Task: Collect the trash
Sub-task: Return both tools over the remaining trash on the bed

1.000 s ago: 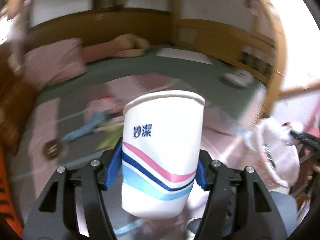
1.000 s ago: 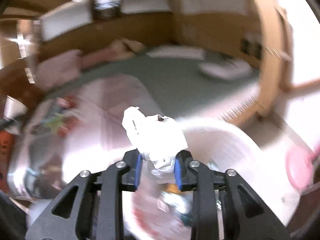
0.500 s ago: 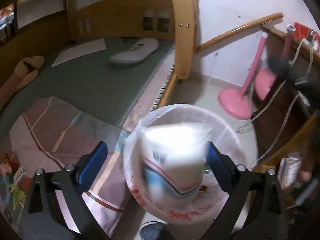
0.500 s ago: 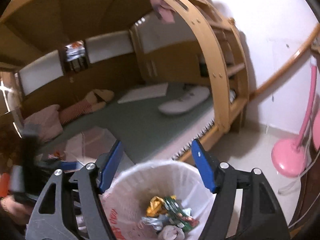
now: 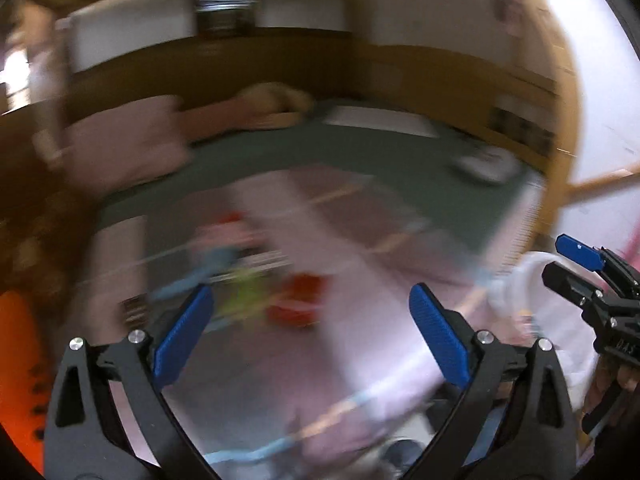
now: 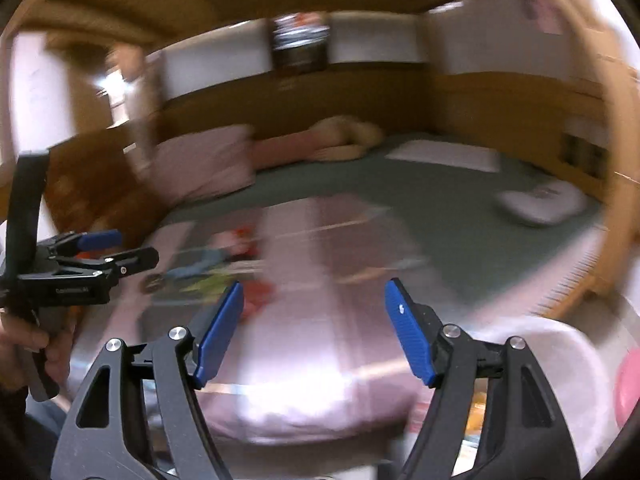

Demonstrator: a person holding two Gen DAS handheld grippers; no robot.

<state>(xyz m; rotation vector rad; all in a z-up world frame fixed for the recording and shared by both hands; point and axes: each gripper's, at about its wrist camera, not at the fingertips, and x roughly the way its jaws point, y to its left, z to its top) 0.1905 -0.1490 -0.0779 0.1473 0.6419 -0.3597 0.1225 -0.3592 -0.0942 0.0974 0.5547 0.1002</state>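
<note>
Green bed (image 6: pixel 460 208): pink blanket (image 6: pixel 320 320), pillow (image 6: pixel 200 164), blurred litter (image 5: pixel 256 280).

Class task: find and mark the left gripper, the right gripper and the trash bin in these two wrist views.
left gripper (image 5: pixel 310 336): left wrist view, gap midway between its open blue fingertips.
right gripper (image 6: pixel 314 330): right wrist view, gap midway between its open fingertips.
trash bin (image 6: pixel 560 330): right wrist view, white rim.

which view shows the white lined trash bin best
The right wrist view, though blurred: the white plastic-lined trash bin fills the lower right corner beside the open right gripper, with its rim and some inside visible. The left wrist view catches only a smeared white edge of it behind the right gripper.
</note>
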